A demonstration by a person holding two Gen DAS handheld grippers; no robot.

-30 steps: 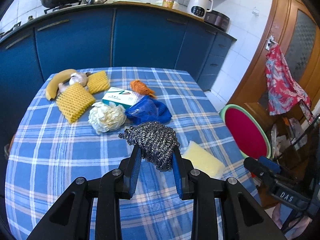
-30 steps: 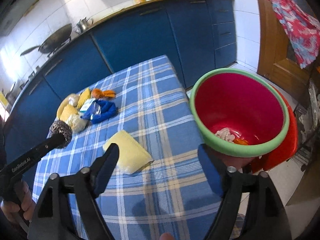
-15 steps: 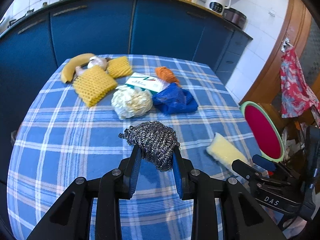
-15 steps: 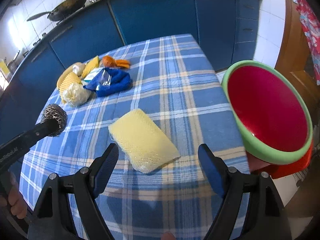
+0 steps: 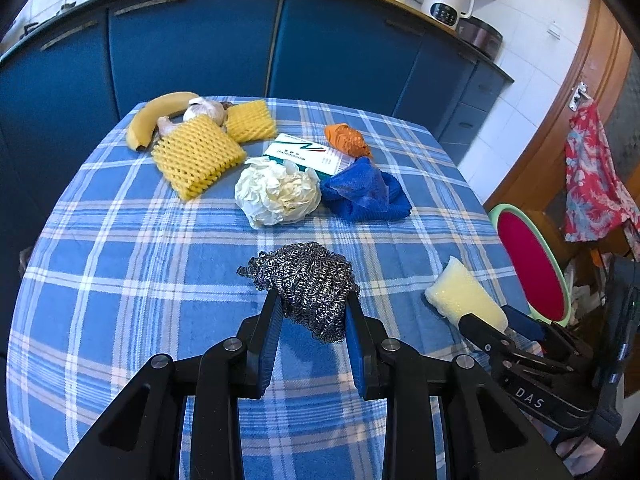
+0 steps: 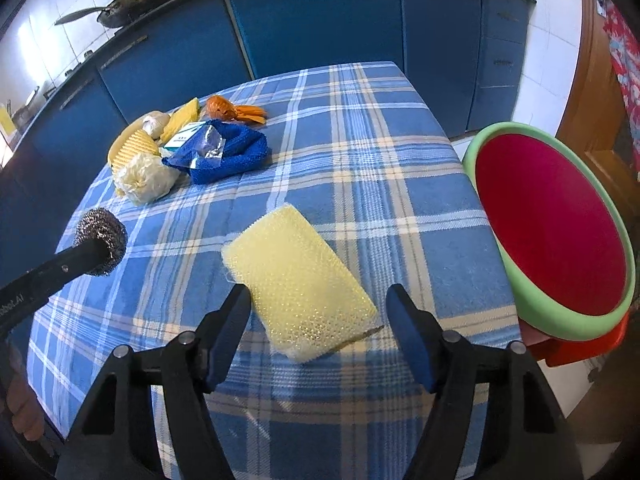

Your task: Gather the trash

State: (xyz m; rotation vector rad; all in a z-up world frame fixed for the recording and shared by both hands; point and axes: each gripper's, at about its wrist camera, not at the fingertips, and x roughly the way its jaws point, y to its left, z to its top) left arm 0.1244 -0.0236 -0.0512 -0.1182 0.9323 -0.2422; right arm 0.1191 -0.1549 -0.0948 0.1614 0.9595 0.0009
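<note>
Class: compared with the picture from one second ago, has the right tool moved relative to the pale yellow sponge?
Yes. The right tool has come in over the sponge on the table; its closing jaws now flank it.

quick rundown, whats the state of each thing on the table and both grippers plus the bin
left gripper: shut on steel wool
steel wool: held, lifted off the cloth
right gripper: jaws closing around yellow sponge, not touching it
yellow sponge: lying flat
red bin: open
banana: unpeeled
white paper: crumpled
</note>
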